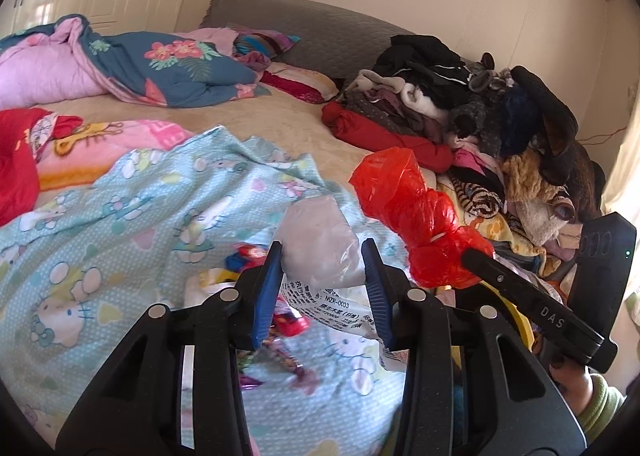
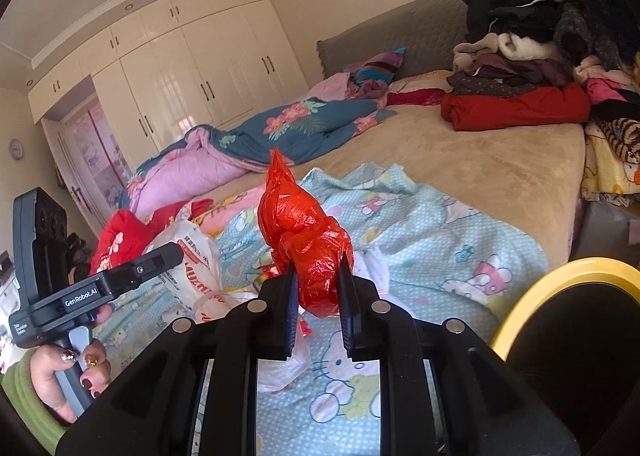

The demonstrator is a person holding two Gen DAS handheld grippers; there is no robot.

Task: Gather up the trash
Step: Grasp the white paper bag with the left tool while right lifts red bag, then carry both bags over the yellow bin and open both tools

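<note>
At lower centre, the left gripper [image 1: 326, 276] pinches a white printed plastic wrapper [image 1: 320, 248]; the right gripper [image 2: 318, 296] clamps a crumpled red plastic bag [image 2: 304, 240] above the Hello Kitty sheet [image 2: 432, 232].

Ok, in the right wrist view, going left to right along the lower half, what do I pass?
Person's hand on the left gripper's handle → crinkled white printed plastic bag → twisted red plastic bag pinched in the right gripper → round yellow bin rim.
</note>
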